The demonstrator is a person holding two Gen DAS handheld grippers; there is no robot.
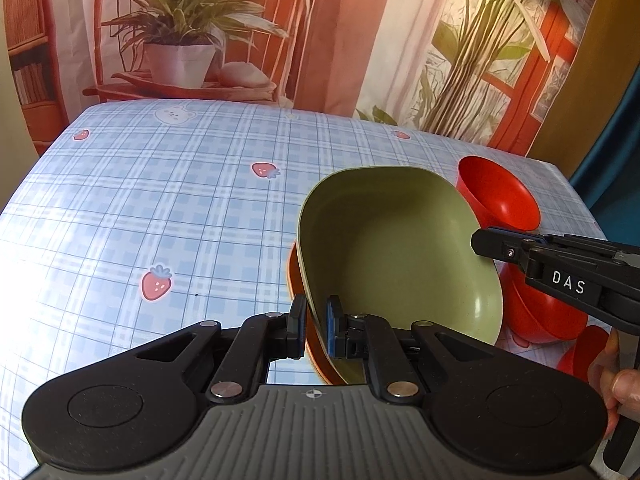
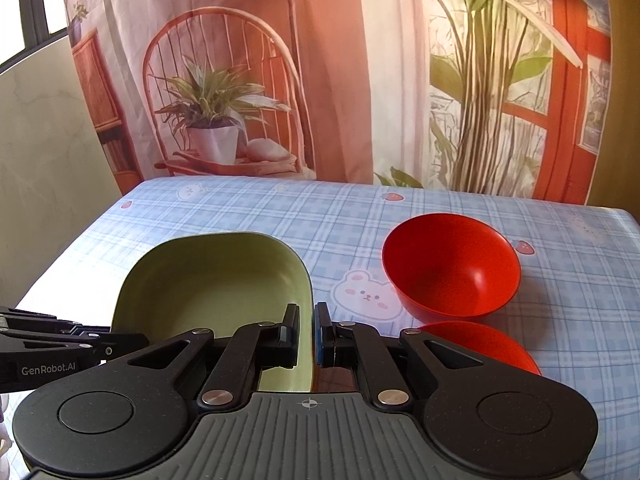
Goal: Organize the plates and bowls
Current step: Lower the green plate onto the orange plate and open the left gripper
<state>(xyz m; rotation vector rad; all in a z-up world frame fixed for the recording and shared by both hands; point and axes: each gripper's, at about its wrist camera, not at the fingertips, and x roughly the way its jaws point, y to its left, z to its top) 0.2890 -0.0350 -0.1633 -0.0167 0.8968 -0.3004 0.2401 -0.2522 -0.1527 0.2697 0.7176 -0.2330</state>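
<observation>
**Green dish clamped at two rim points above the checked cloth**

Black left gripper (image 1: 316, 328), matt plastic with steel pivot pins and a blue pad on one finger, is clamped on the near rim of the sage-green, rounded-square, smooth plastic dish (image 1: 400, 256). An orange-brown plate (image 1: 294, 280) sits directly under the dish; only its rim shows, and that rim lies between the same fingers. Whether both pieces are gripped together cannot be told for certain.

Black right gripper (image 2: 307, 334), of the same build, is closed on the opposite rim of the green dish (image 2: 208, 280). The dish is empty and tilted, held between the two grippers over the near right part of the table.

The table carries a pale blue checked cloth (image 1: 160, 208) printed with strawberries and bears. Glossy red round plastic bowls stand near the table's right edge: one upright and empty (image 2: 452, 264), one nearer, partly hidden behind the right gripper (image 2: 500, 344). The left wrist view shows part of a further red piece at the right edge; its kind cannot be told. A person's fingers (image 1: 618, 384) show there.
</observation>
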